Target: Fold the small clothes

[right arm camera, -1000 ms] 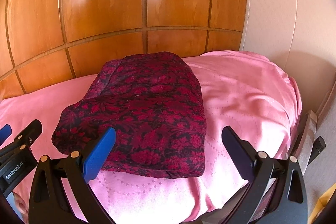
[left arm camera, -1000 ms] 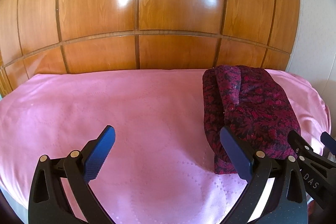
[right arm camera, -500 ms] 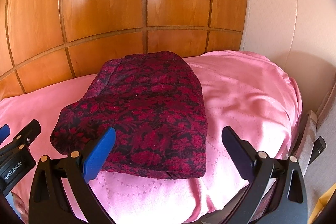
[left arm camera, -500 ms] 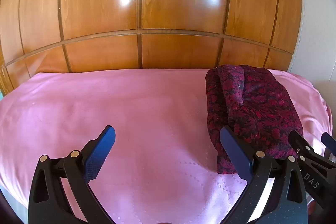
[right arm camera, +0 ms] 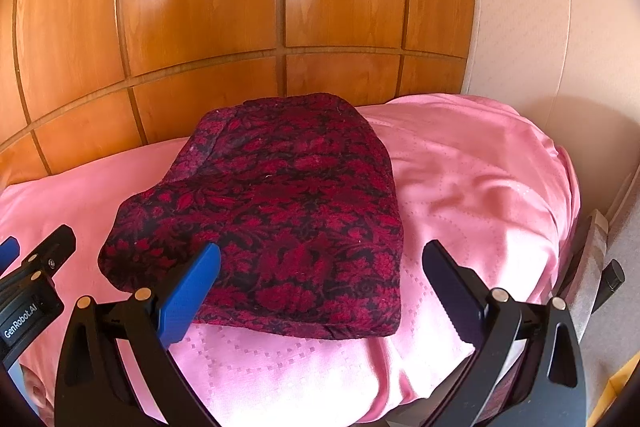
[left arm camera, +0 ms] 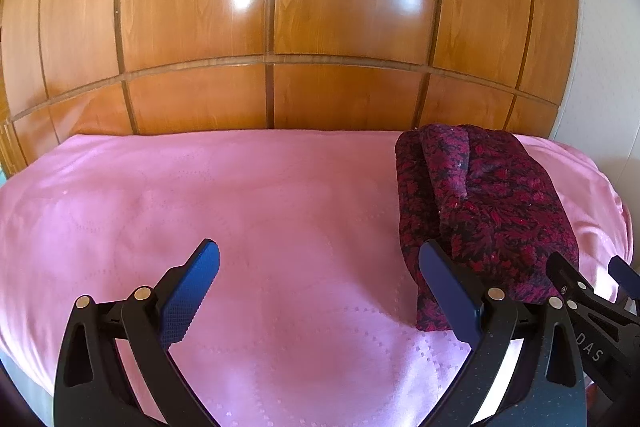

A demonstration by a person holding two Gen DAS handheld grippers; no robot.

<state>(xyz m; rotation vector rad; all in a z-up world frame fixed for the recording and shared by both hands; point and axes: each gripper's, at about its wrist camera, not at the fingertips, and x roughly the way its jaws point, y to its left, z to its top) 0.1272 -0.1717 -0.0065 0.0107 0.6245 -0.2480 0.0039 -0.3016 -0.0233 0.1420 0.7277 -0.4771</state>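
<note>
garment: dark red and black floral cloth (right arm camera: 276, 211), folded into a thick bundle, lying flat on the pink bedspread (left arm camera: 248, 211)
garment position: right end of the bed, far edge close to the wooden panel wall (left arm camera: 272, 27); in the left wrist view it sits at the right side (left arm camera: 480, 211), folded layers visible along its left edge
left gripper: (left arm camera: 320, 291) fingers spread wide, nothing between them, hovering over bare bedspread left of the garment
left gripper contact: right blue pad (left arm camera: 448, 291) overlaps the garment's near left corner in view; touching or not, cannot tell
right gripper: (right arm camera: 320, 291) fingers spread wide, empty, above the garment's near edge
right gripper contact: left blue pad (right arm camera: 188, 299) in front of the garment's near left part, right finger (right arm camera: 452, 287) over bedspread just right of it; no grip on cloth
cross view: each gripper's tip shows at the other camera's edge, so the two sit close side by side
surroundings: pale wall (right arm camera: 520, 27) right of the panels; bedspread creased at the right end
</note>
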